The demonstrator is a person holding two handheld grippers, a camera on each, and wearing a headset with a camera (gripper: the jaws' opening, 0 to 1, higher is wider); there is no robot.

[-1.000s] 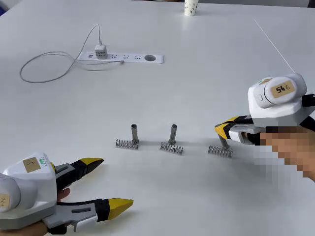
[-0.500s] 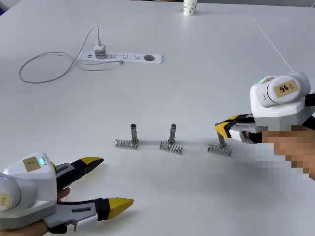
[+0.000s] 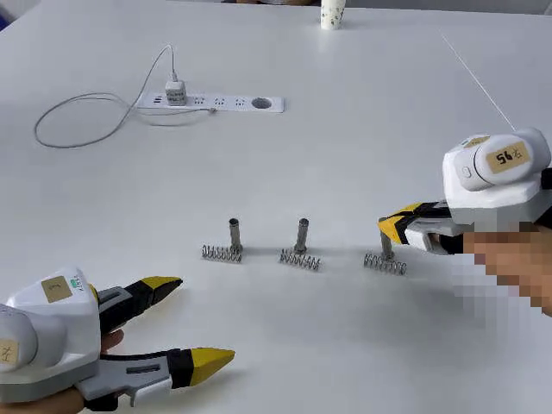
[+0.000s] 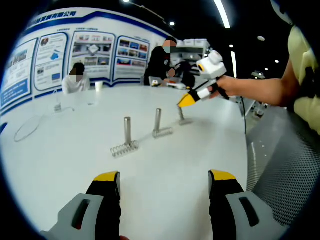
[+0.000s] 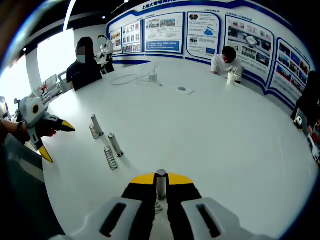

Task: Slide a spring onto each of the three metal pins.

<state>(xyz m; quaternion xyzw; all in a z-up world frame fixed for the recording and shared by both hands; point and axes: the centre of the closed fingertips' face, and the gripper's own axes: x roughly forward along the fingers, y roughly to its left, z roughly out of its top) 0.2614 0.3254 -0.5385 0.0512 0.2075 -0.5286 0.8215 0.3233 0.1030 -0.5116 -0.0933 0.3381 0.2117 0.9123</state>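
Observation:
Three short metal pins stand in a row on the white table: left pin [image 3: 234, 234], middle pin [image 3: 302, 235], right pin [image 3: 386, 246]. A spring lies flat at the foot of each: left spring [image 3: 222, 254], middle spring [image 3: 300, 260], right spring [image 3: 385, 264]. My right gripper [image 3: 392, 228] is shut on the right pin [image 5: 160, 184], its yellow tips pinching the pin near the top. My left gripper [image 3: 194, 319] hovers open at the near left with nothing between its fingers [image 4: 107, 180], well short of the left pin [image 4: 127, 131].
A white power strip [image 3: 211, 101] with a plugged charger [image 3: 175, 89] and looping cable [image 3: 78, 112] lies at the far left. A paper cup [image 3: 333, 12] stands at the table's far edge. People sit at the table's far side [image 5: 225, 60].
The right gripper's body has drifted slightly to the right while its tips stay on the right pin. The left gripper, pins and springs have not moved.

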